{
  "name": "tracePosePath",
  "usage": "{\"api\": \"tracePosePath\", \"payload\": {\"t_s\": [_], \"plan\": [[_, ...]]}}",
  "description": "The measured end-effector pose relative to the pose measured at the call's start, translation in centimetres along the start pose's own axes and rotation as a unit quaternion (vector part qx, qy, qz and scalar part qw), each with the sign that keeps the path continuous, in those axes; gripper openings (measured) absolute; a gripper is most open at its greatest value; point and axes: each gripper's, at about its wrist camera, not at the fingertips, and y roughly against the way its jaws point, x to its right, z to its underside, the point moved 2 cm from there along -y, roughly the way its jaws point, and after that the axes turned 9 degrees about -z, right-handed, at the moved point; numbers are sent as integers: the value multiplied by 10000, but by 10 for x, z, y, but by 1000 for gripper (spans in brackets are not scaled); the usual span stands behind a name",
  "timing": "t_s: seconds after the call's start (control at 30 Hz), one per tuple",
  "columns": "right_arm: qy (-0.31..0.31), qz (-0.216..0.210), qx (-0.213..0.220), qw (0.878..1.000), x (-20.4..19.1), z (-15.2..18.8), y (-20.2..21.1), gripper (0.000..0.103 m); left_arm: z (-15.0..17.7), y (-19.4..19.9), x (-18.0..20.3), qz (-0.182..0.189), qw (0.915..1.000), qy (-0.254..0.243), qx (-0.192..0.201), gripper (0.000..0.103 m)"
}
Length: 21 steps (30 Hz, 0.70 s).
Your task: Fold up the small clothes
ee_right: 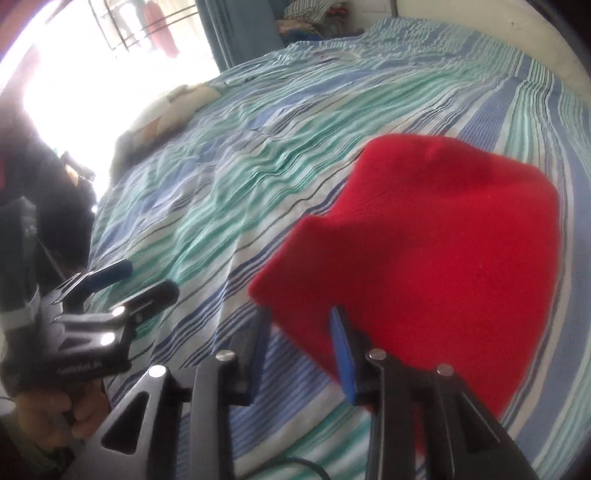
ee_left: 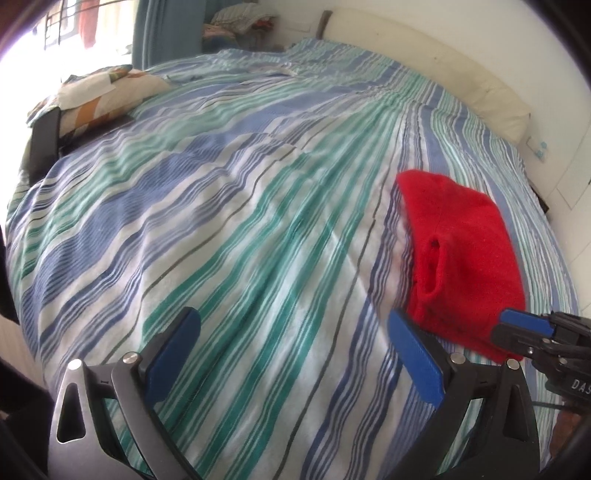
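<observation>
A red knit garment (ee_left: 461,258) lies folded on the striped bedspread (ee_left: 221,221), to the right of my left gripper (ee_left: 295,332). That gripper hovers over bare bedspread, jaws wide open with nothing between them. In the right wrist view the red garment (ee_right: 443,258) fills the right half. My right gripper (ee_right: 301,332) sits at its near left corner. A gap shows between the blue pads (ee_right: 341,347), red cloth shows in that gap, and the pads do not press on it. The right gripper (ee_left: 517,326) also pokes in at the garment's near edge. The left gripper (ee_right: 140,284) is held in a hand at the left.
A patterned pillow (ee_left: 103,92) lies at the far left of the bed, and a cream padded edge (ee_left: 480,85) runs along the far right side. A heap of clothes (ee_left: 240,22) sits beyond the bed by a blue curtain (ee_right: 236,33). A bright window is at the upper left.
</observation>
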Motion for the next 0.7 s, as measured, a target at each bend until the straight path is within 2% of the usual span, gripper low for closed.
{"api": "tracePosePath", "payload": {"t_s": [0.1, 0.2, 0.3, 0.37, 0.4, 0.47, 0.53, 0.57, 0.6, 0.67, 0.7], "plan": [[-118, 269, 22, 9996, 12, 27, 45, 34, 0, 6, 10, 248, 9996, -78, 91, 101], [-231, 612, 159, 9977, 31, 38, 64, 34, 2, 10, 29, 492, 9981, -312, 187, 101], [-583, 579, 270, 9962, 53, 43, 53, 34, -3, 8, 48, 818, 9954, -447, 229, 101], [-873, 565, -180, 9944, 67, 55, 19, 34, -12, 5, 58, 888, 9943, -507, 296, 101], [-982, 578, -163, 9934, 72, 63, 13, 34, -16, 1, 63, 933, 9938, -534, 293, 101], [-1087, 536, 148, 9925, 72, 68, 22, 34, -22, -10, 71, 1026, 9929, -580, 183, 98], [-1217, 537, 255, 9908, 68, 68, 38, 34, -22, -27, 78, 1125, 9911, -704, -92, 68], [-1150, 590, 350, 9910, 63, 66, 47, 34, -20, -36, 83, 1171, 9896, -775, -305, 45], [-1005, 643, 461, 9918, 56, 62, 57, 34, -16, -45, 85, 1237, 9877, -824, -493, 26], [-750, 724, 659, 9924, 46, 51, 71, 34, -4, -59, 90, 1284, 9844, -891, -805, 12], [-723, 694, 723, 9923, 45, 47, 74, 34, 0, -64, 91, 1254, 9834, -939, -911, 11]]}}
